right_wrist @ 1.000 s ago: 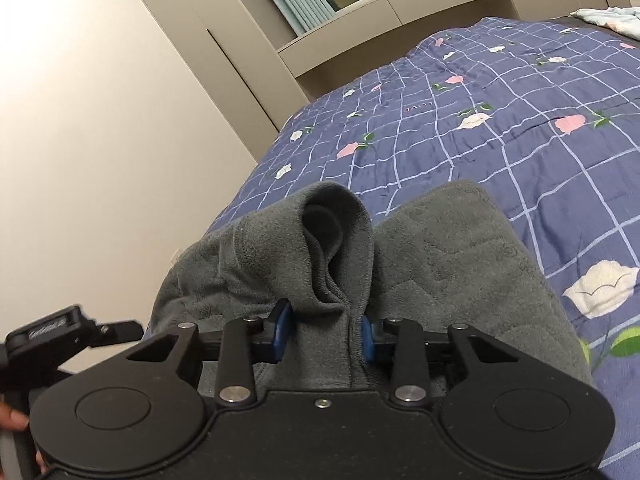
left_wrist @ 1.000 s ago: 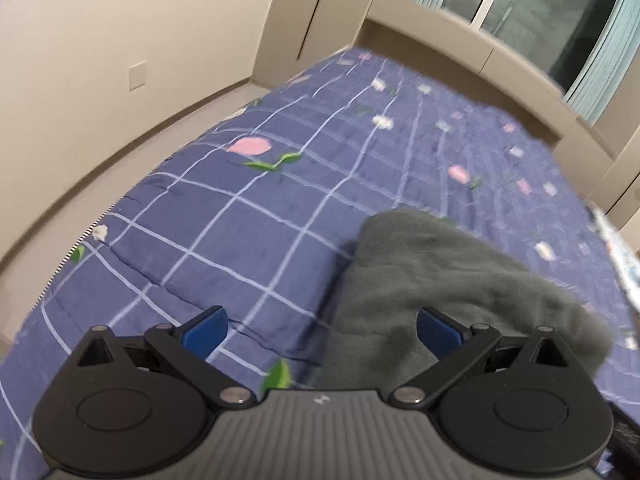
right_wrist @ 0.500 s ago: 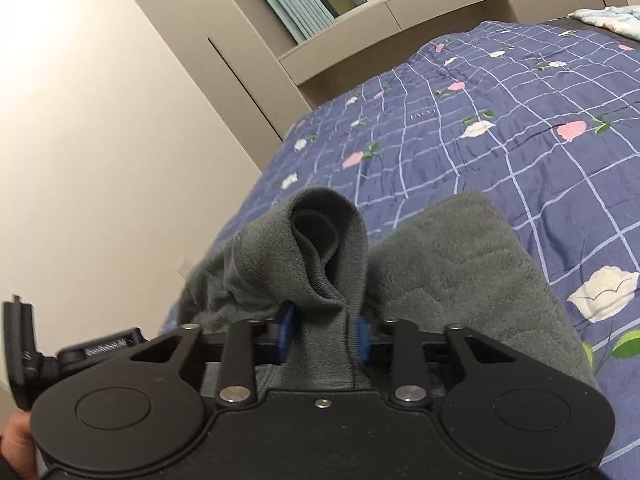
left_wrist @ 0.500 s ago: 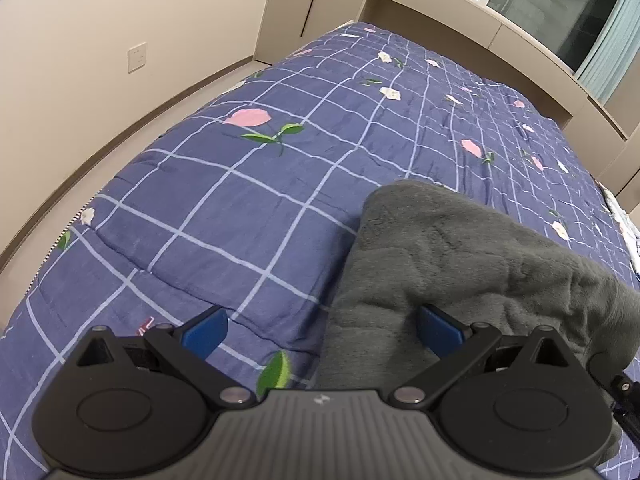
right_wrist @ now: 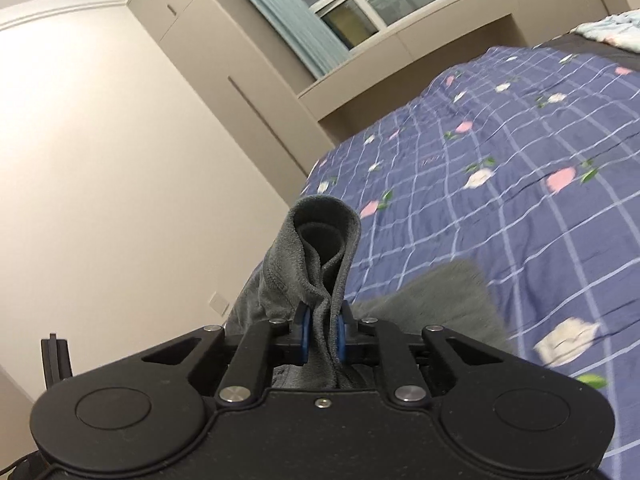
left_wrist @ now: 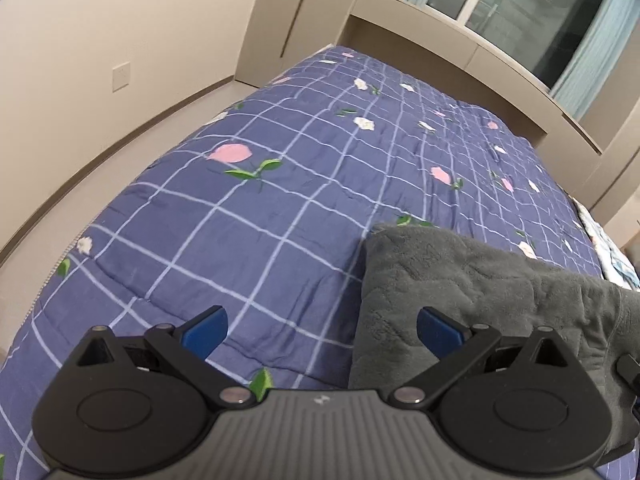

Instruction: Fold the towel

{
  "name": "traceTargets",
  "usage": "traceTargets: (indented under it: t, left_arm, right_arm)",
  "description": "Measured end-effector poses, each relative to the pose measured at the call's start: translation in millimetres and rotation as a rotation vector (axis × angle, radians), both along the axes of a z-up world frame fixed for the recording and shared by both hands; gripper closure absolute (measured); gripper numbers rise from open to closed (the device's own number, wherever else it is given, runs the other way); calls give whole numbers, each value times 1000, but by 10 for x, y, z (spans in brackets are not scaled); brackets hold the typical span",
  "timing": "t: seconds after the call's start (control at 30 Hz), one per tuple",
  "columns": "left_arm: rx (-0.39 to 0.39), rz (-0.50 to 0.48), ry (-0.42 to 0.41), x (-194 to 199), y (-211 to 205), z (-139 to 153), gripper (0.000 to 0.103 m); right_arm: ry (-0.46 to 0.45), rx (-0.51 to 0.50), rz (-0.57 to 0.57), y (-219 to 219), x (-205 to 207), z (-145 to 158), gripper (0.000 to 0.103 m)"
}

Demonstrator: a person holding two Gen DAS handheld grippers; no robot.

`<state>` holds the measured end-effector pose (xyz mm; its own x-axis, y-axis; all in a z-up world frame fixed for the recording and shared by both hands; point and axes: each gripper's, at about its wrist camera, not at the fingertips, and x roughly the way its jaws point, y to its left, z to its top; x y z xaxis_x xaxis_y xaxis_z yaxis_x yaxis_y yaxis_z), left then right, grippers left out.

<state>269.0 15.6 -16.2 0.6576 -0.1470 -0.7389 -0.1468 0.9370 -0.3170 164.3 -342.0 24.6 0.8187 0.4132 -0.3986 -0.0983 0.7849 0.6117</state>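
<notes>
Towel [right_wrist: 320, 248] pinched in right hand-held gripper [right_wrist: 322, 340] — left hand-held gripper [left_wrist: 320, 326] spread, empty

Left gripper [left_wrist: 322, 330] with ribbed grey body, black round-ended linkage arms, silver pivot screws, blue fingertips [left_wrist: 438, 330], right gripper [right_wrist: 322, 334] all matte black, speckled housing, same silver screws, blue pads [right_wrist: 305, 334]

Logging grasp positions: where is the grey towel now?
The grey towel is pinched in the right gripper; its rest lies on the blue checked quilt, right of the open left gripper.
</notes>
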Motion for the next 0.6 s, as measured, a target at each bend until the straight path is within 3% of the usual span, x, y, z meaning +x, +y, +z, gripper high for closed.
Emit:
traceTargets:
  t: [0.23, 0.4, 0.5, 0.6]
  left_arm:
    - [24, -104, 28, -6, -332, -105, 1]
    - [41, -118, 51, -31, -442, -235, 1]
    - [65, -138, 39, -48, -455, -227, 1]
    - [60, -142, 49, -4, -428, -171, 1]
  right_arm:
    - [47, -12, -47, -249, -5, -117, 88]
    - [124, -36, -62, -302, 58, -414, 80]
    - [134, -68, -71, -276, 52, -499, 71]
    - [118, -138, -89, -226, -4, -433, 45]
